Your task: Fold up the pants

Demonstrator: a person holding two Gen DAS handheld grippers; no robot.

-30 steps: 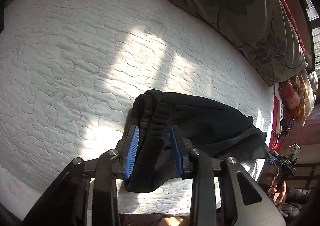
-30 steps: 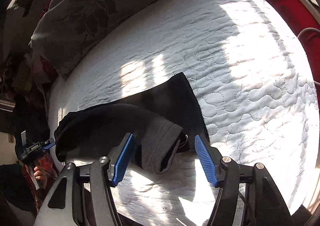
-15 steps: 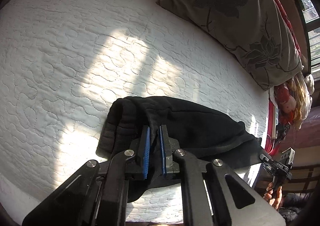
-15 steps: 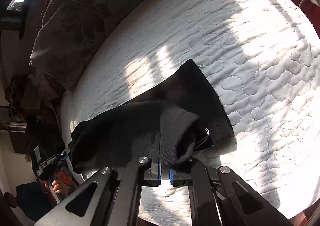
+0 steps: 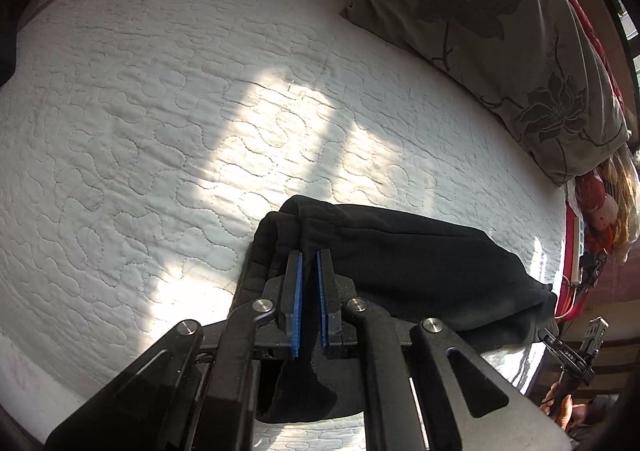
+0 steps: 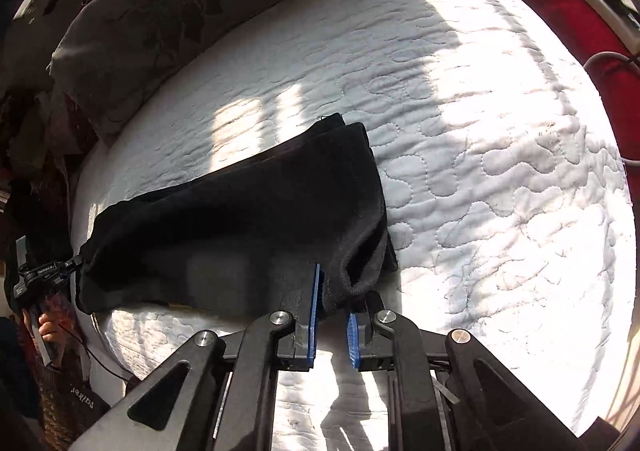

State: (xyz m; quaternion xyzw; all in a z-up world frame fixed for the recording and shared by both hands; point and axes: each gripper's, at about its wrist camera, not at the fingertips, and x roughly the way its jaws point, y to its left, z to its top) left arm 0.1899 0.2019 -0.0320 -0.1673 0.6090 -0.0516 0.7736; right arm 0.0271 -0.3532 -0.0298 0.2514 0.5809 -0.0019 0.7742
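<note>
Left gripper [image 5: 309, 263] clamped on the waistband end of the black pants [image 5: 400, 263]. Right gripper [image 6: 334, 291] jaws opening, leg cuff between the pads. Pants bunched just ahead of both tools on the white quilt [image 5: 160, 111]; grey floral pillow [image 5: 500, 31] beyond.

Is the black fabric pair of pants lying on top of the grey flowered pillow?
No, the black fabric pants lie on the white quilted mattress, well apart from the grey flowered pillow at its far edge.
</note>
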